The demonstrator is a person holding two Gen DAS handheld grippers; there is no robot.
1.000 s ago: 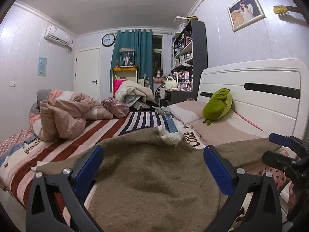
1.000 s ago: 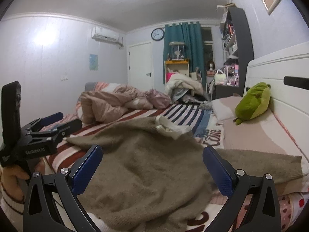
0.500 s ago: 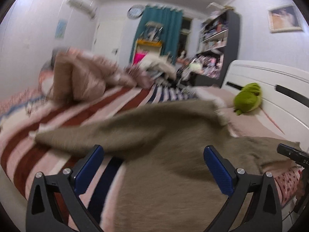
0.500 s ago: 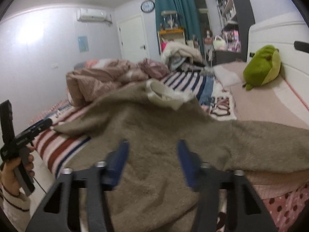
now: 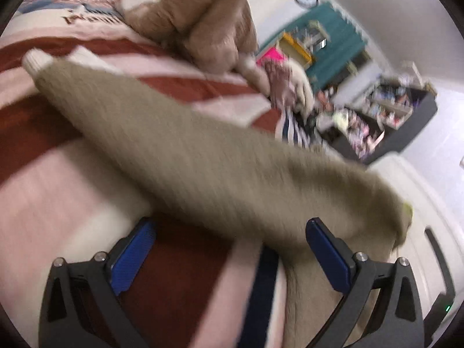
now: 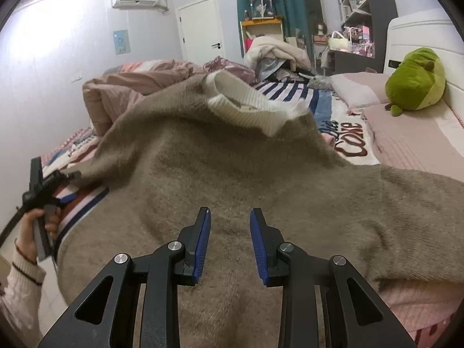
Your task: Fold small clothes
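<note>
The right gripper [image 6: 229, 240] is hanging low over the taupe sweater [image 6: 232, 179] with its jaws partly closed, a narrow gap showing between the blue pads [image 6: 203, 243] and nothing caught in it; whether the tips are touching the knit cannot be told. The left gripper [image 5: 229, 249] is pointing down at the striped bed cover [image 5: 58, 191] with its jaws spread wide and released, one pad beside the edge of the sweater's sleeve [image 5: 179, 145] and the other over the knit near the shoulder. The sweater is lying spread on the bed, its body running away from the right wrist camera, with the white ribbed collar [image 6: 249, 107] at the far end, facing the teal curtain [image 6: 278, 5]. In the blurred left wrist view the sleeve is stretching diagonally from lower right up to upper left, ending in a pale cuff [image 5: 33, 61]. The other sleeve is reaching out to the right, toward the green plush toy [image 6: 414, 78] by the headboard. At the left edge of the right wrist view, the person's left hand [image 6: 37, 226] is gripping its tool's handle beside the bed, the tool's front end lying at the sweater's left edge.
</note>
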